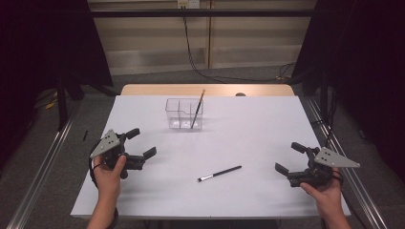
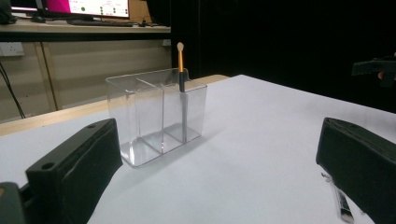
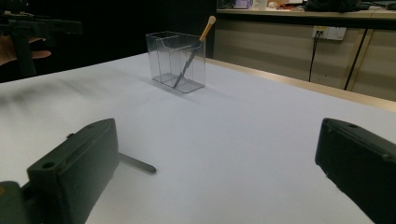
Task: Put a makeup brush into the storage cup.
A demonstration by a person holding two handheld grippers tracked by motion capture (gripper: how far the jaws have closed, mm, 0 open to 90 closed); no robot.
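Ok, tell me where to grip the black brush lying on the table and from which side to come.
Grip the black brush at mid-handle, coming straight down with the jaws across its length. It lies flat and slender on the white table, bristles towards the person, so a top pinch probably suits best. The right gripper, open, looks slightly nearer.

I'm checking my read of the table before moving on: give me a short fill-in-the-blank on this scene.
1. The orange-handled brush stands in the clear ____.
2. The black brush lies ____ on the white table.
3. The left gripper and right gripper both have their fingers ____.

Missing words: organizer; flat; open
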